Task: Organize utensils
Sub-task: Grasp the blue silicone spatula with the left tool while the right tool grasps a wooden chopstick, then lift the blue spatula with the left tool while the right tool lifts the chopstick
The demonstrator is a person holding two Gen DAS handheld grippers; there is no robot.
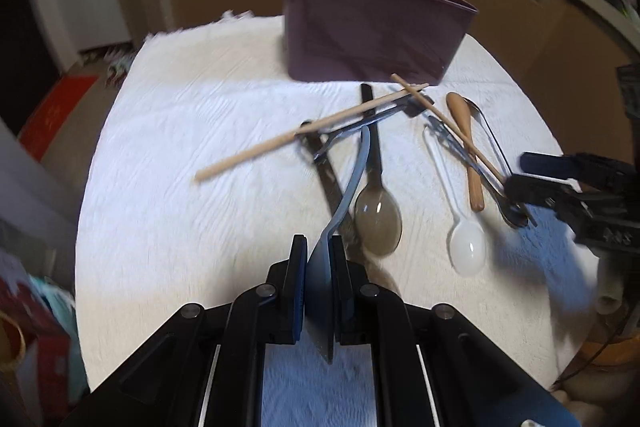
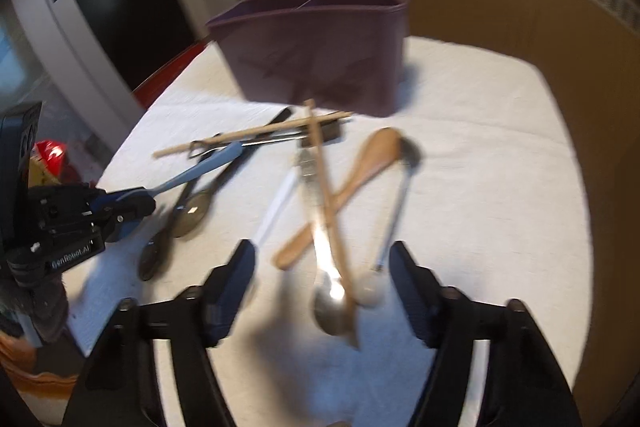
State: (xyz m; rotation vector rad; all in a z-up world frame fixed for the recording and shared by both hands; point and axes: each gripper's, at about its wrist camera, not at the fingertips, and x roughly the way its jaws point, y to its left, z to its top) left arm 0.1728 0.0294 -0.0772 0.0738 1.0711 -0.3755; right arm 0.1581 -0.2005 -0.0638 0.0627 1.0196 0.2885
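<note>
the left gripper is clamped on the bowl end of a pale blue plastic spoon, its handle reaching toward the dark purple plastic utensil caddy, likely so it can be lifted clear of the tangle. the right gripper has its jaws apart, straddling a shiny metal spoon and a light wooden chopstick, with no pad contact seen; apparently lining up a pick. both piles lie on the white cloth in front of the caddy. the left wrist view alone shows the blue spoon pinched; the right wrist view alone shows the gap around the metal spoon.
</note>
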